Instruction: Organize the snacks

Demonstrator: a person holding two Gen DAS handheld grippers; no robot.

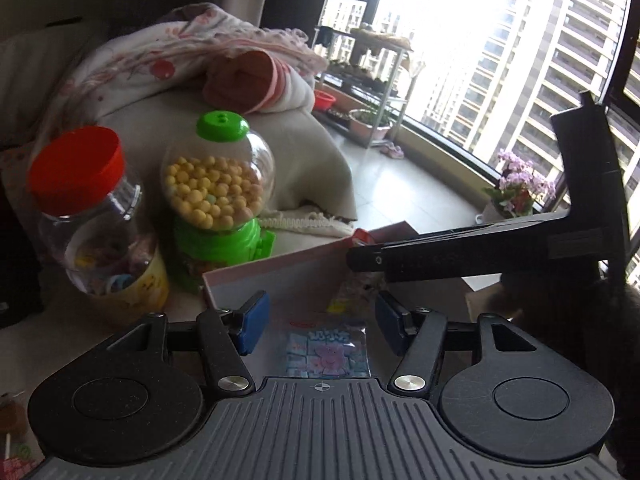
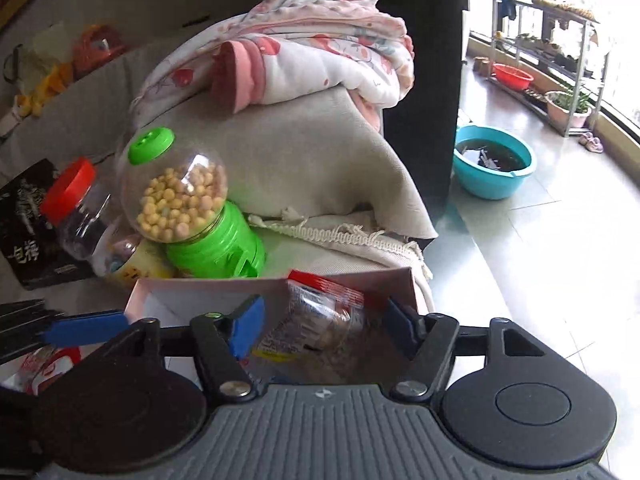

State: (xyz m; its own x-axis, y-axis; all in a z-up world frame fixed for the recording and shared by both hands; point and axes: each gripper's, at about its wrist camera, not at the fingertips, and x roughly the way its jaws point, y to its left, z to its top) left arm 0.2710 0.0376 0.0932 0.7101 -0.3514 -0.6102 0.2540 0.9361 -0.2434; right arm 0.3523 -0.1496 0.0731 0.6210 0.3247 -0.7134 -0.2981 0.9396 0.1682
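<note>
A pink-rimmed open box (image 1: 276, 276) (image 2: 192, 294) sits in front of both grippers. My left gripper (image 1: 320, 326) is open, and a blue cartoon-pig sweets packet (image 1: 328, 354) lies flat below the gap between its blue pads, untouched. My right gripper (image 2: 324, 328) is open over the box's right part. A clear snack bag with a red top (image 2: 320, 312) stands between its pads, with a gap on the right side. In the left wrist view the right gripper (image 1: 360, 258) reaches in from the right. One left fingertip (image 2: 84, 330) shows in the right wrist view.
Behind the box stand a green gumball dispenser (image 1: 218, 184) (image 2: 188, 208) and a red-lidded clear jar (image 1: 80, 208) (image 2: 76, 208). A black packet (image 2: 28, 232) lies far left, a red-white packet (image 2: 48, 364) near left. A blanket-covered sofa (image 2: 304, 152), teal basin (image 2: 494, 162) and plant rack (image 1: 372, 80) lie beyond.
</note>
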